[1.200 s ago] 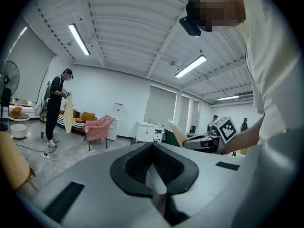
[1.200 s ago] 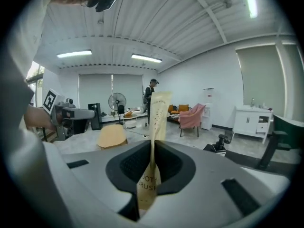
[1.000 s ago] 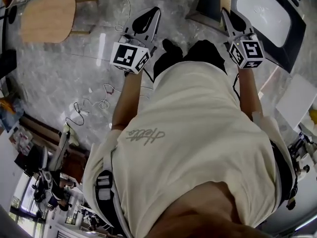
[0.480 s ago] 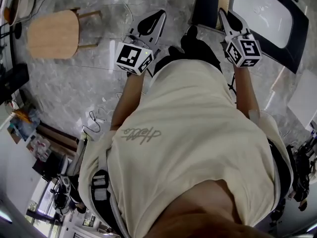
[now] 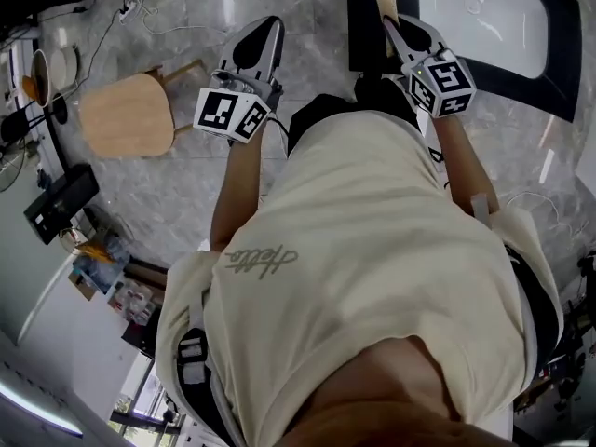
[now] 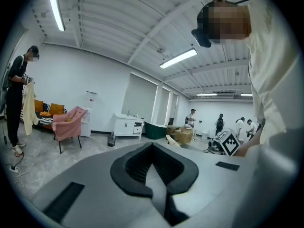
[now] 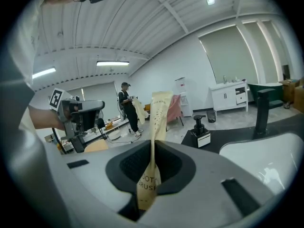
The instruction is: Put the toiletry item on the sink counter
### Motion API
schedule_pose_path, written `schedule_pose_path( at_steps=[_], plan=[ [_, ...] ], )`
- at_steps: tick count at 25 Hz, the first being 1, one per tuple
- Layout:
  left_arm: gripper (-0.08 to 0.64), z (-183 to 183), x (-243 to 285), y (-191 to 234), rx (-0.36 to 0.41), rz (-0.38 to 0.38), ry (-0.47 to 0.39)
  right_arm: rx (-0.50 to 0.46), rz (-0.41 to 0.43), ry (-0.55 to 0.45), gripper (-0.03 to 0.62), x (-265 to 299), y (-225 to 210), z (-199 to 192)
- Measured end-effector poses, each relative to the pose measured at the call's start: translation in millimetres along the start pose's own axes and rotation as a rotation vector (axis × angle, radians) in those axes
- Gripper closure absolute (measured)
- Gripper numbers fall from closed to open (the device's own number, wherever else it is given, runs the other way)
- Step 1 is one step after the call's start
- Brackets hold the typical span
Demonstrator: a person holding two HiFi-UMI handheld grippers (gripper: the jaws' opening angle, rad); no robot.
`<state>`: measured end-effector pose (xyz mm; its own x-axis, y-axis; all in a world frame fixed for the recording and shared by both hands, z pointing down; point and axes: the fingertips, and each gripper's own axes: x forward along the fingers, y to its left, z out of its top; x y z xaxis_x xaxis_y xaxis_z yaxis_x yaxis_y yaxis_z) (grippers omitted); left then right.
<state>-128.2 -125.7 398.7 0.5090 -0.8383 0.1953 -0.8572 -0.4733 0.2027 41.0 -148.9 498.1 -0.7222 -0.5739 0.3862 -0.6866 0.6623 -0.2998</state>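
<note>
While your right gripper (image 7: 153, 152) clamps a tan toothbrush packet (image 7: 159, 112) upright between its jaws, at the top centre of the head view, your left gripper (image 6: 153, 161) sits at upper left with jaws pressed together on nothing. The black counter (image 5: 557, 56) with its white basin (image 5: 484, 17) fills the upper right, beside the packet. A soap pump (image 7: 199, 129) stands on it.

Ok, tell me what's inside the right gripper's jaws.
A tan paper toothbrush packet stands clamped upright in the right gripper, its top rising above the jaws. Its bottom end disappears between them, and the paper covers whatever is inside.
</note>
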Motion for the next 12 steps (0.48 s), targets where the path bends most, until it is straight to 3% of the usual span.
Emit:
schedule_pose_path(
  at_steps=[6,12],
  plan=[
    [0.557,-14.1,20.5,25.6,-0.027,-0.033,0.009,0.046,-0.014,0.066,0.571,23.1,1.2,-21.7],
    [0.557,-11.9,35.0,74.8,-0.025,-0.137,0.026,0.070,-0.139,0.144,0.571,51.4,-5.7,-9.3]
  ],
)
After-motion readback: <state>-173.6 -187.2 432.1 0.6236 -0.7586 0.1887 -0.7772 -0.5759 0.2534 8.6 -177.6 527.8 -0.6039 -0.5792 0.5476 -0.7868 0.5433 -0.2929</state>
